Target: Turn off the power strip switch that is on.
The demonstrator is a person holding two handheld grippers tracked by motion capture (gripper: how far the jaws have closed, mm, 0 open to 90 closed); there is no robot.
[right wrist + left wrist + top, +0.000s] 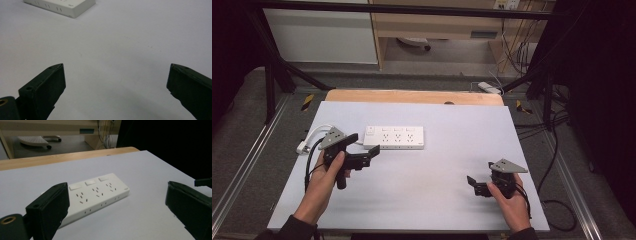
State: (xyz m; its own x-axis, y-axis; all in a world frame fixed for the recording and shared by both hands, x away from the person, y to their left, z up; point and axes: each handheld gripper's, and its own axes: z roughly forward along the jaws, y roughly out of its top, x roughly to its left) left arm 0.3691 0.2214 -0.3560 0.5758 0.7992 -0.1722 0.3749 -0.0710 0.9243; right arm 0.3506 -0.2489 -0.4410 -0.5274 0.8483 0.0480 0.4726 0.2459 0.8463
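In the high view, the white power strip (394, 137) lies flat on the pale table (437, 200), and I take it as the landmark. The left gripper (369, 152) hovers just in front of the strip's left end, its jaws spread and holding nothing. The right gripper (473, 184) is well apart from the strip, in front of it and to its right, also empty. A white cable with a plug (307, 142) runs off the strip's left end. I judge that if the left gripper closes on the long body of the strip at an angle, the smooth case may slip out or turn on the table. The cable could also drag or catch.

In the left gripper view, the power strip (96, 195) lies ahead, nearer to the left jaw; the jaws are wide open. A push from that jaw could slide the strip away instead of gripping it.

In the right gripper view, a corner of the power strip (70, 6) is far ahead at the top; the jaws stand spread over bare table.

Behind the strip the wooden table edge (412, 96) shows, then a grey floor, a wooden cabinet (432, 25) and loose cables (517, 50).
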